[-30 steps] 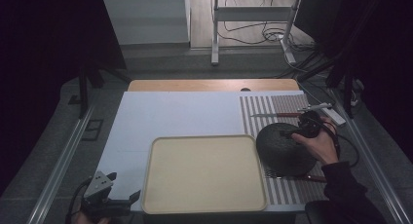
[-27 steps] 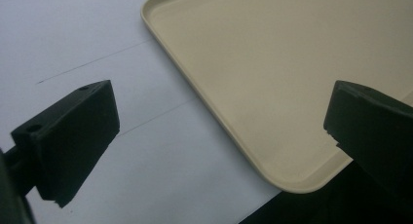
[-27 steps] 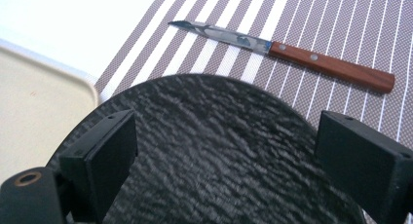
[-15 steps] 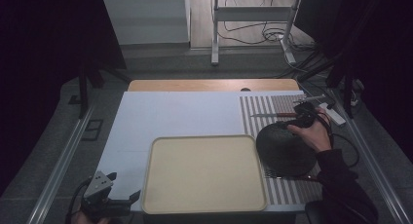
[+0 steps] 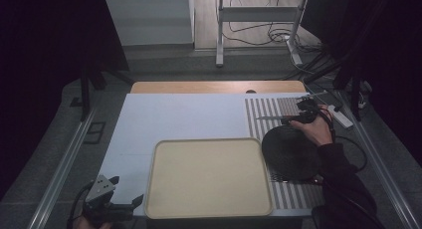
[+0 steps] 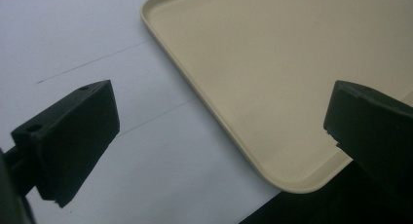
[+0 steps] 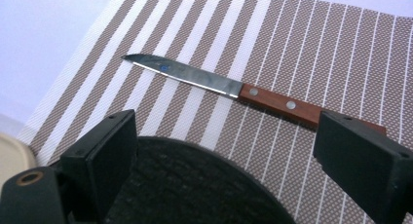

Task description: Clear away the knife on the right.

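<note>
Hand (image 5: 318,131) reaches forward; right gripper (image 7: 234,156) gapes empty above knife (image 7: 243,92).

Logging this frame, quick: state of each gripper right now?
Left gripper: open, empty, jaws either side of the beige tray's corner.
Right gripper: open, empty, above the knife and black plate.
</note>
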### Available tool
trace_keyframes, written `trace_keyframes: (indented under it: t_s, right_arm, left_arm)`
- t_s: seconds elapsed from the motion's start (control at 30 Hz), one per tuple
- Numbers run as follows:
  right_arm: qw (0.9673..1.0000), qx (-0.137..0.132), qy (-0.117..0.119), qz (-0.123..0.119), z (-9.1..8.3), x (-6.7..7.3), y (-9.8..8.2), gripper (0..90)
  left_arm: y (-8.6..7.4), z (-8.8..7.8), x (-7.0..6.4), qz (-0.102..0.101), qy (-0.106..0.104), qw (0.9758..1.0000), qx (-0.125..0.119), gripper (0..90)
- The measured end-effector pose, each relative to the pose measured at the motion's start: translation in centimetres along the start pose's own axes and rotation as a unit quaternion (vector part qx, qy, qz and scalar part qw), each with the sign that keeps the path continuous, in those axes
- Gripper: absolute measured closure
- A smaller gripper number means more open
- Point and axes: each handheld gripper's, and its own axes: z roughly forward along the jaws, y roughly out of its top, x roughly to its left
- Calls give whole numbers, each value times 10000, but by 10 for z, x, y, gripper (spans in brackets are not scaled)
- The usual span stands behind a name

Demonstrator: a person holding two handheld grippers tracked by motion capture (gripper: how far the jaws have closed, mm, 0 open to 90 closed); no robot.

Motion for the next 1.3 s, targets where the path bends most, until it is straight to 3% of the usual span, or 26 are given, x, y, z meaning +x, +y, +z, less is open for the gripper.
trace_keyframes:
  t_s: [0.47, 0.6, 0.67, 0.83, 0.87, 0.93, 1.0, 1.1, 1.3]
  right_arm:
    - [9998, 106, -138, 130, 15, -21, 10, 172]
    - [9995, 198, -230, 115, 19, -30, 13, 314]
    - [9994, 220, -239, 103, 19, -32, 14, 339]
    - [9991, 333, -242, 98, 24, -41, 18, 591]
    - [9991, 333, -242, 98, 24, -41, 18, 591]
    - [9988, 415, -264, 33, 28, -45, 19, 793]
    - [9987, 425, -273, -15, 29, -47, 20, 900]
    - [9980, 418, -469, -69, 32, -51, 23, 900]
    - [9970, 441, -632, 30, 42, -59, 23, 900]
  left_arm:
    - [0, 0, 0, 22, 9, 10000, 27, 0]
    - [0, 1, -1, 25, 9, 10000, 32, 0]
    - [0, 1, -1, 30, 10, 10000, 37, 0]
    - [1, 1, -1, 41, 12, 10000, 50, 0]
    - [1, 1, -1, 45, 13, 10000, 51, 0]
    - [1, 1, -1, 43, 18, 10000, 49, 0]
    - [1, 1, -1, 44, 17, 10000, 49, 0]
    - [1, 1, -1, 40, 15, 10000, 52, 0]
    - [1, 1, -1, 64, 24, 10000, 71, 0]
